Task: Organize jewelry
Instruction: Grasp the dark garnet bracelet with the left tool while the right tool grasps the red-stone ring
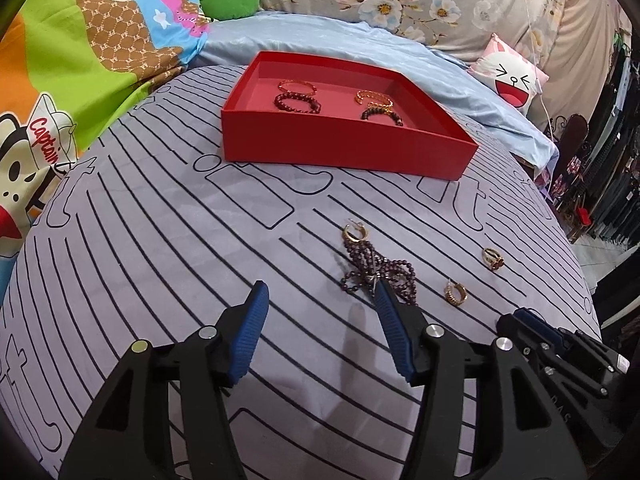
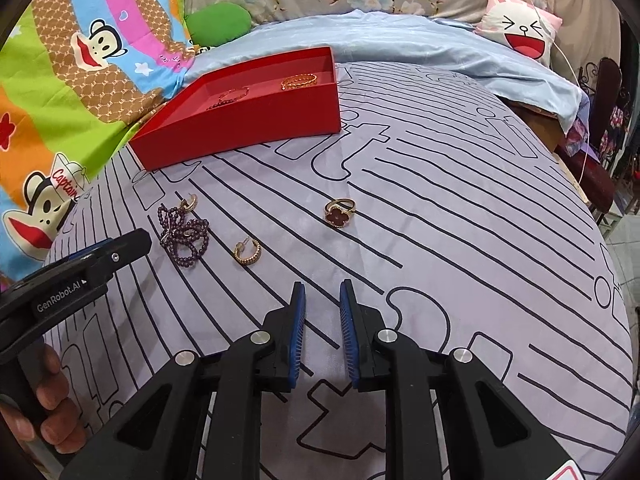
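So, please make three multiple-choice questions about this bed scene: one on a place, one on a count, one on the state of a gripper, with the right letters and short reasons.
1. Where does the ring with the dark red flower lie?
A. inside the red box
B. on the striped sheet, outside the box
C. between the fingers of a gripper

2. How many gold hoop earrings lie on the sheet?
A. one
B. two
C. four

3. How is the left gripper?
A. open, holding nothing
B. shut on the purple bead piece
C. shut on an earring

Answers:
1 B: the ring rests alone on the striped sheet, apart from the red box.
2 B: one earring lies by itself, the other earring touches the purple bead piece.
3 A: the left gripper has its jaws wide apart, one tip at the beads, nothing clamped.
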`<state>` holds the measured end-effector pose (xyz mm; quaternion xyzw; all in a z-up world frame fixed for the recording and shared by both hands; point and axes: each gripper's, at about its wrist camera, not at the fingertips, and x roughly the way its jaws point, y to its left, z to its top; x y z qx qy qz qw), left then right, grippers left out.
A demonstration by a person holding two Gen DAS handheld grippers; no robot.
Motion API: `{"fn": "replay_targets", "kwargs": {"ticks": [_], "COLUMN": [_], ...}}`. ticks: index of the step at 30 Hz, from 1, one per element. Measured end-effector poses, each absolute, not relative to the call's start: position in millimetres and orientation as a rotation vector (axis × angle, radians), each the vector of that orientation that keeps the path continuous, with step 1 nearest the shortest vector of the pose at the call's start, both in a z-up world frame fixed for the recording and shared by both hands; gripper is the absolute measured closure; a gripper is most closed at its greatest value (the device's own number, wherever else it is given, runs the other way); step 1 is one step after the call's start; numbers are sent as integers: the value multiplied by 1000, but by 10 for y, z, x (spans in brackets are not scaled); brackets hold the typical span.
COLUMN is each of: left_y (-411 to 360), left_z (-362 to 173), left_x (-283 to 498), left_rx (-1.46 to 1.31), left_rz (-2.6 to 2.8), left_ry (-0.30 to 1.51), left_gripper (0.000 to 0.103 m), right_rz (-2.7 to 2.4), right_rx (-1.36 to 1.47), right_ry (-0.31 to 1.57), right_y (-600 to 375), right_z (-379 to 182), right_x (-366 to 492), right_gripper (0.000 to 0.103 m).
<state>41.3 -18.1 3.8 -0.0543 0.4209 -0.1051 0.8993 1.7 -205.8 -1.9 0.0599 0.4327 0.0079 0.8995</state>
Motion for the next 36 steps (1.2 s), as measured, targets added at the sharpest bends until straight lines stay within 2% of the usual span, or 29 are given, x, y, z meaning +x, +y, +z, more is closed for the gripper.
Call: {"fn": "replay_targets", "kwargs": {"ticks": [12, 15, 18, 21, 25, 36], "left_y": [-383, -399, -409, -403, -347, -57], "left_z": [-42, -45, -49, -51, -48, -78], "left_x": [583, 613, 620, 615, 586, 558], "left_rx": [-98, -97, -90, -87, -91, -138], "left_rz": [-234, -244, -252, -252, -244, -208], "left_ry": [881, 879, 875, 873, 869, 867], "left_gripper": [51, 57, 71, 74, 87, 91], "right_rz": [26, 30, 32, 32, 31, -3], "right_rx": [126, 124, 122, 123, 129, 184], "right_ry": [893, 893, 893, 893, 892, 878], "right_y": [-2057, -2052, -2041, -2040, -2045, -2140], "right_z": [-20, -22, -20, -20, -18, -4], "right_x": [10, 8, 14, 14, 18, 264], "right_gripper": [80, 78, 76, 76, 76, 75]}}
